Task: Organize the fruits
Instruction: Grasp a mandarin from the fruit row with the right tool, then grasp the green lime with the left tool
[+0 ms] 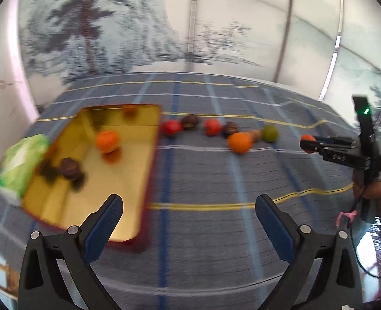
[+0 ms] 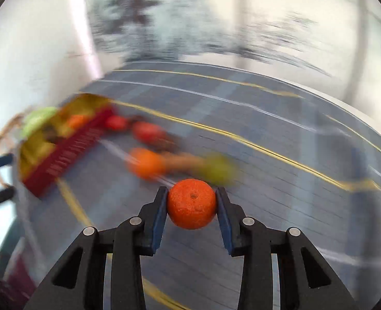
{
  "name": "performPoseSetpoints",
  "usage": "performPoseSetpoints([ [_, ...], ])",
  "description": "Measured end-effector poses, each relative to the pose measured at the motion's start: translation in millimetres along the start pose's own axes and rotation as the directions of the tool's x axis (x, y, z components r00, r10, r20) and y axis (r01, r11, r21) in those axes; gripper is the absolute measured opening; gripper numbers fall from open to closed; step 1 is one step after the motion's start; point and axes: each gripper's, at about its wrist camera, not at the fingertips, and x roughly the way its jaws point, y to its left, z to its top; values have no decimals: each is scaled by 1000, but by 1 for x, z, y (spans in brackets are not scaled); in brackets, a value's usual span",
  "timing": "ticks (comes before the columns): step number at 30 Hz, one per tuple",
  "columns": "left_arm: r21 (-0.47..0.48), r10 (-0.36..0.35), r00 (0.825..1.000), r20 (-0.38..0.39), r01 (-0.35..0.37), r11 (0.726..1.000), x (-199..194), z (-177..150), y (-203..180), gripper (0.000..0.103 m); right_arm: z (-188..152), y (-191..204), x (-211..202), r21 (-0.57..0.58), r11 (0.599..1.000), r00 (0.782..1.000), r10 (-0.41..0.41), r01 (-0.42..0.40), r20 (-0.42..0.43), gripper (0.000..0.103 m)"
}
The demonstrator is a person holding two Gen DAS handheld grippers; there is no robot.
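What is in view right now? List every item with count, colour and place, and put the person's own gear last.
shallow gold metal tray with red outer walls: 1, left on the cloth.
fruits in tray: 1 orange, 1 dark brown; a blurred dark one beside it.
small round fruits in a row on the cloth: 2 red, 2 dark brown, 1 large orange, 1 tan, 1 green.
green and white packet: 1, left of the tray.
blue-grey checked tablecloth: 1, with yellow lines.
small bright orange fruit: 1, gripped.
left hand-held gripper: black, blue pads, open, empty.
right hand-held gripper: shut on the orange fruit.
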Motion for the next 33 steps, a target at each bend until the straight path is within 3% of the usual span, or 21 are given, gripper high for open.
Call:
performPoseSetpoints([
  [3, 36, -32, 999, -25, 33, 999, 13, 9, -17, 101, -17, -45, -8, 66, 994, 996, -87, 87, -2, 38],
  [6, 91, -54, 997, -58, 59, 994, 31, 16, -34, 101, -26, -77, -5, 145, 984, 995, -103, 104, -13, 38],
  [8, 124, -28, 997, -66, 36, 992, 40, 20, -42, 101, -31, -89, -2, 179, 979, 996, -93, 95, -17, 38],
  [17, 66, -117, 987, -114, 125, 990, 70, 48, -57, 101, -36, -103, -5, 236, 971, 1000, -26, 24, 5, 39],
  [20, 119, -171, 980, -98, 182, 976, 74, 60, -76, 100, -36, -103, -4, 238, 971, 1000, -16, 15, 5, 39],
  [26, 323, -202, 972, -122, 231, 918, 114, 87, -125, 81, -36, -105, -2, 253, 968, 1000, 7, -6, -3, 39],
  [28, 347, -204, 966, -159, 248, 904, 135, 95, -131, 73, -37, -106, -2, 260, 966, 1000, 13, -12, -1, 39],
  [30, 348, -213, 957, -198, 271, 897, 152, 101, -130, 58, -37, -107, -2, 266, 964, 1000, 19, -19, 2, 39],
  [33, 352, -209, 946, -249, 290, 890, 178, 107, -130, 58, -38, -110, -2, 274, 961, 1000, 29, -29, 6, 39],
])
